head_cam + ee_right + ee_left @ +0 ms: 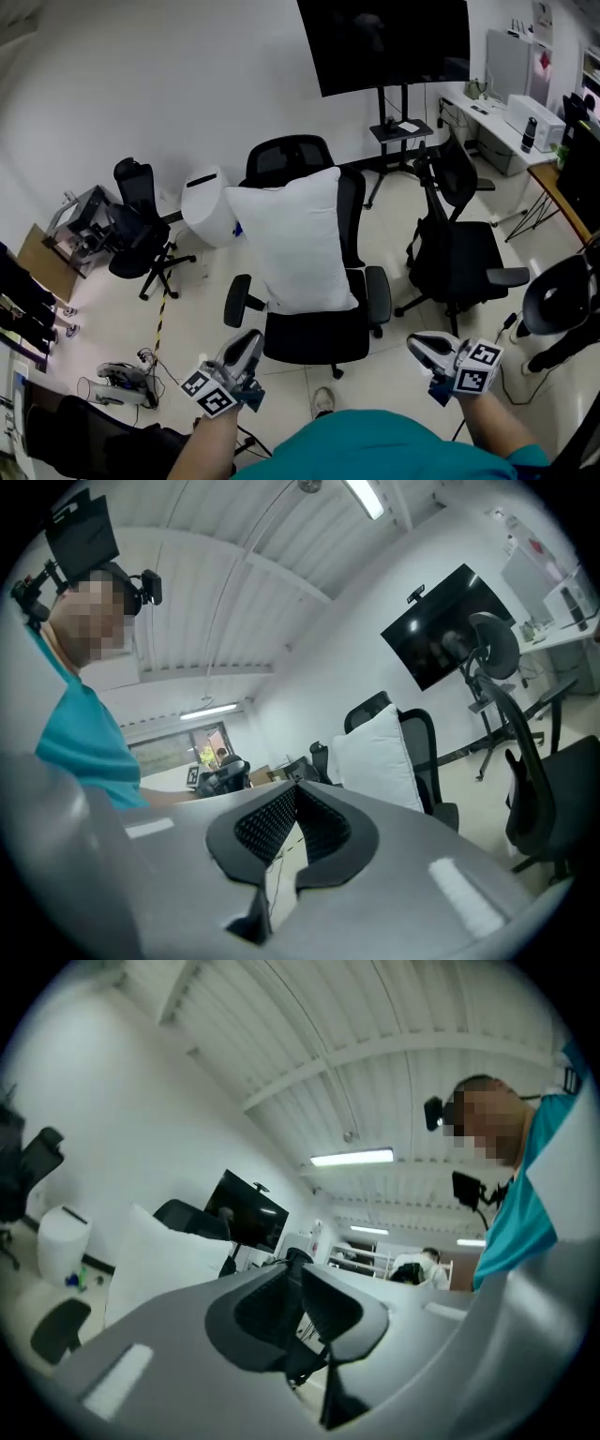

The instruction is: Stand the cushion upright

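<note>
Cushion [298, 242] sat on the chair [319, 339], long side running up the backrest.
We held left gripper [246, 347] and right gripper [422, 345] off the chair's front, equally near, jaws closed together on nothing.

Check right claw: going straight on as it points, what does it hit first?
Nothing near. The right claw aims just left of the cushion; the way looks free up to a far black chair, though depth is unclear.

Teal shirt [375, 445], grey left tongs [247, 341] and right tongs [419, 344] with black pads [267, 829], black-and-white marker cubes [475, 367].
</note>
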Tool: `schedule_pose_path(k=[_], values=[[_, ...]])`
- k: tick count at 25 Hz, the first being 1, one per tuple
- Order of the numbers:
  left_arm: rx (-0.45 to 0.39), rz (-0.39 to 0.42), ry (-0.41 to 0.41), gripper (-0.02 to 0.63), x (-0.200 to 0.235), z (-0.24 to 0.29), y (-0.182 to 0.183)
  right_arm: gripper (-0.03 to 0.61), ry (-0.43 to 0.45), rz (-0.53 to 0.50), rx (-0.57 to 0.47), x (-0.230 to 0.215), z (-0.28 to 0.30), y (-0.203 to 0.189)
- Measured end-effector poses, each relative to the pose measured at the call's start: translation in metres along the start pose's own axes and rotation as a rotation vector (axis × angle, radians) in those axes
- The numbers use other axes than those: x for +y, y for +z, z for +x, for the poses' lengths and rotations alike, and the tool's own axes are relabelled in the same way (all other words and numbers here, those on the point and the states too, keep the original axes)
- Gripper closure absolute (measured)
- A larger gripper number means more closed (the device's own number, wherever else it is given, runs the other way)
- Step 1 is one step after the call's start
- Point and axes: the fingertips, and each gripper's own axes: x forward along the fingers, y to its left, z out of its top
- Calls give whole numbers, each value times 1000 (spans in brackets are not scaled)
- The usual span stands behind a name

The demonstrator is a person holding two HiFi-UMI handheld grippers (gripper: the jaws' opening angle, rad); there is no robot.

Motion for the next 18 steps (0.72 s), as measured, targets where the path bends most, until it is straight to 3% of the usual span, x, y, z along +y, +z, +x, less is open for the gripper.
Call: schedule_pose_path(k=[1, 3, 11, 14, 18], values=[[-26, -61, 20, 587, -17, -23, -13, 575, 25, 8, 10, 11, -3, -8], [-35, -123, 43, 603, -47, -66, -34, 575, 72, 11, 27, 36, -6, -21], [-78, -103, 85, 603, -107, -196, -39, 575, 188, -44, 83, 140, 9, -59], [-78, -87, 56, 603, -123, -244, -41, 575, 185, -53, 102, 186, 13, -87], [-71, -123, 8, 603, -146, -319, -57, 575, 133, -26, 107, 251, 7, -137]])
